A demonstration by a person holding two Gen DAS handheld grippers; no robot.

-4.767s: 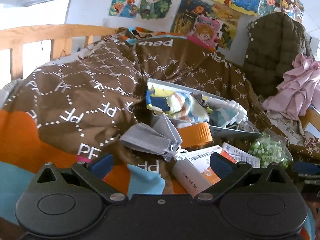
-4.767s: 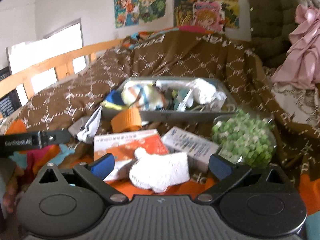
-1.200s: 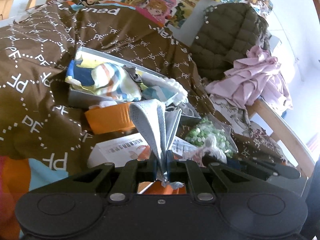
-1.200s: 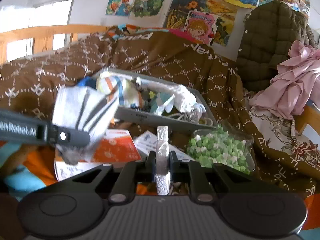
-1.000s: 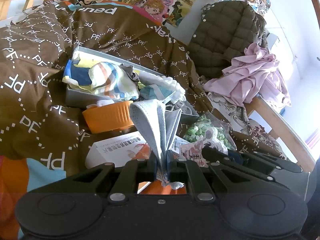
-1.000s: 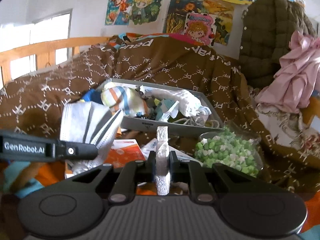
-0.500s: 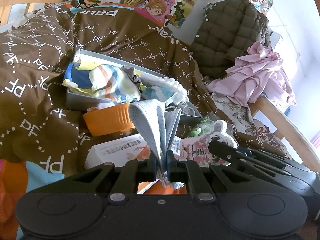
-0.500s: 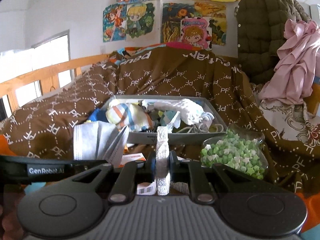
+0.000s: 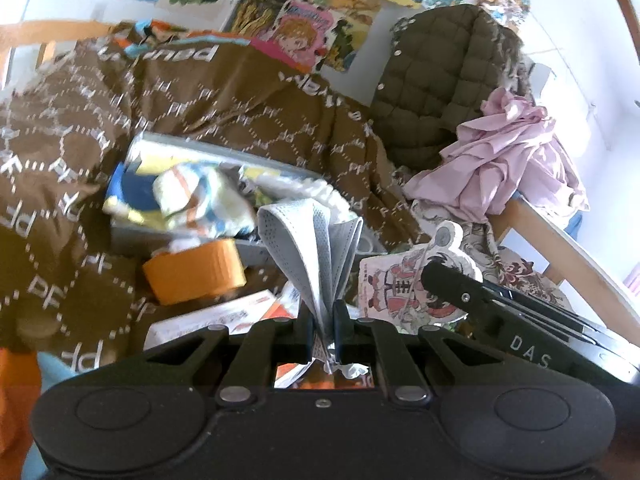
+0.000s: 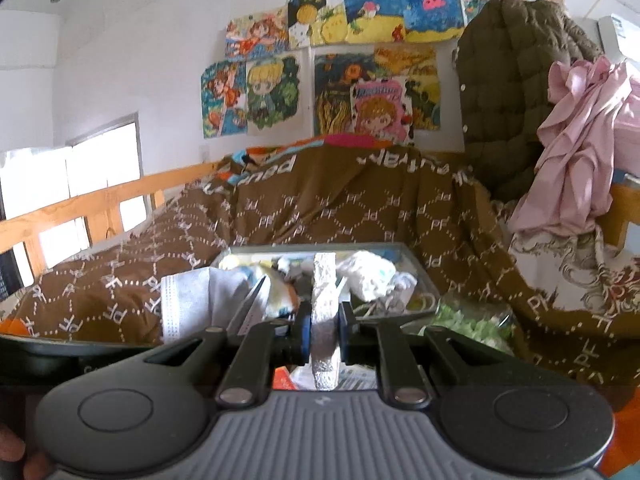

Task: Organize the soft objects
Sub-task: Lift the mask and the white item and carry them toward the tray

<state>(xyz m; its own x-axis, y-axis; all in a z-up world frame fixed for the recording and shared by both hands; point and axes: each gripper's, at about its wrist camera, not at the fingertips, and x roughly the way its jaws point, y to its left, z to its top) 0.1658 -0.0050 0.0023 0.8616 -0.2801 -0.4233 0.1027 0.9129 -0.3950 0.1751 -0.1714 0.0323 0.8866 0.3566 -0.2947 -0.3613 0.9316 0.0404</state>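
Left wrist view recorded the left gripper (image 9: 323, 322) clamped on a grey face mask (image 9: 316, 252), its pleats fanning up from between the closed jaws. The right gripper (image 10: 324, 330) was likewise pinched tight on a flat white plush pad (image 10: 325, 312), seen edge-on in its own view; the left view showed the pad's printed cartoon face (image 9: 404, 280).

Compared with the frames from about five seconds earlier, both items had left the bedding: the mask had then lain loose on the brown quilt (image 9: 208, 96) and the pad on the orange-and-white box (image 9: 224, 318), with both sets of jaws standing apart. Over the last second both loads appeared higher and nearer the grey tray (image 10: 420, 280), which already held striped cloth (image 9: 192, 200) and other soft pieces.

Assessment: pick-up was complete for both items and the carry to the tray was under way; release remained outstanding. The orange tape roll (image 9: 196, 276) and the bag of green pieces (image 10: 468, 326) sat just in front of the tray and were untouched
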